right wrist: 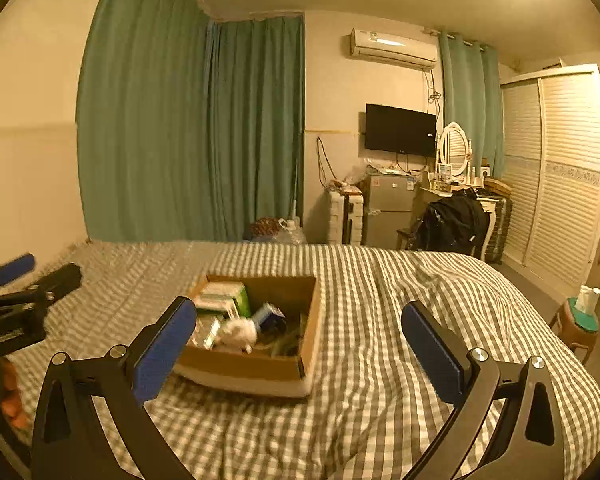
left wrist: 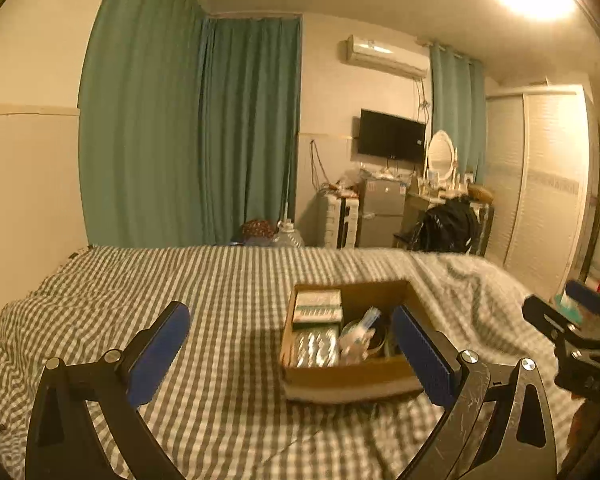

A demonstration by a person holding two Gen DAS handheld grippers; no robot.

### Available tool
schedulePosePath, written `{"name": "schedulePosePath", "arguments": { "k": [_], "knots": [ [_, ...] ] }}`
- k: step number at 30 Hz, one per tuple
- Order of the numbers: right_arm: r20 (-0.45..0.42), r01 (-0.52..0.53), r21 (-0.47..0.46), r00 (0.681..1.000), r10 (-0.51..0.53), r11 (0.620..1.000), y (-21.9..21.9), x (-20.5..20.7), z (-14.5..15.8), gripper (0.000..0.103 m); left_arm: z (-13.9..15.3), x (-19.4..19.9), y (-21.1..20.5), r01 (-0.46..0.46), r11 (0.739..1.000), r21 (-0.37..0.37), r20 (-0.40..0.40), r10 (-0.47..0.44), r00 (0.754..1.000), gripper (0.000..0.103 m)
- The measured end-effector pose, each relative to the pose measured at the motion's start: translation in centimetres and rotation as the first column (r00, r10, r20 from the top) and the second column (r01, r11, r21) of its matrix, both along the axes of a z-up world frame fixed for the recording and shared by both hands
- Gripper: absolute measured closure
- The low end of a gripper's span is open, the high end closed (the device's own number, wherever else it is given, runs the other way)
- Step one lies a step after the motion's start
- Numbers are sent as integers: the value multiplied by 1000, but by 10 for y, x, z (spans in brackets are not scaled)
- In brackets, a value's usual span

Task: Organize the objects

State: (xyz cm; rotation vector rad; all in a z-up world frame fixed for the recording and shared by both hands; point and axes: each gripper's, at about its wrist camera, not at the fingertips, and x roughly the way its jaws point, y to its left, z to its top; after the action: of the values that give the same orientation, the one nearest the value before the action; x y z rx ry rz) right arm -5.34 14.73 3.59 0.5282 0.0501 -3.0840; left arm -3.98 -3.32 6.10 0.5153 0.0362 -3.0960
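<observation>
An open cardboard box point(left wrist: 384, 370) point(right wrist: 314, 320) sits on the checked bed cover point(left wrist: 228, 280) point(right wrist: 400, 320). It holds green-and-white cartons point(left wrist: 316, 308) point(right wrist: 224, 298), a foil blister pack point(left wrist: 315, 346), a white tube or bottle point(left wrist: 360, 330), a white lump point(right wrist: 238, 334) and a blue-white item point(right wrist: 270, 314). My left gripper point(left wrist: 292, 344) hangs open above the bed, its right finger overlapping the box's right side in the view. My right gripper point(right wrist: 300, 340) is open too, with the box behind its left finger. Neither holds anything. Each gripper shows at the edge of the other's view.
Green curtains point(right wrist: 188, 128) hang behind the bed. Beyond the foot stand a small fridge point(right wrist: 386, 208), a wall TV point(right wrist: 400, 130), a dresser with an oval mirror point(right wrist: 454, 148), a chair with a black bag point(right wrist: 454, 220) and a louvred wardrobe point(right wrist: 556, 168). A stool with tissues point(right wrist: 582, 316) stands to the right.
</observation>
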Motion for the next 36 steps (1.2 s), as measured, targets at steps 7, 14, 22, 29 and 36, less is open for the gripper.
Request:
{"name": "schedulePosePath", "arguments": {
  "k": [7,14,22,29,36],
  "knots": [
    [39,-5,-16,999,5,1000,-4,-13,-23,0,-33,-7,-3,-22,998,-53,64,25,998,0],
    [51,5,-3,999,-5,1000,-7,-16,-28,0,-38,-8,-7,-16,1000,-19,79,17,997,0],
    [55,-1,1,998,1,1000,-11,-15,-27,0,-39,-9,-1,-15,999,-34,93,18,996,0],
    [58,-9,5,998,9,1000,-14,-14,-27,0,-40,-9,-2,-21,1000,-8,97,22,995,0],
    [63,-11,4,998,10,1000,-15,-15,-28,0,-43,-10,-4,-24,1000,-4,106,25,994,0]
  ]
}}
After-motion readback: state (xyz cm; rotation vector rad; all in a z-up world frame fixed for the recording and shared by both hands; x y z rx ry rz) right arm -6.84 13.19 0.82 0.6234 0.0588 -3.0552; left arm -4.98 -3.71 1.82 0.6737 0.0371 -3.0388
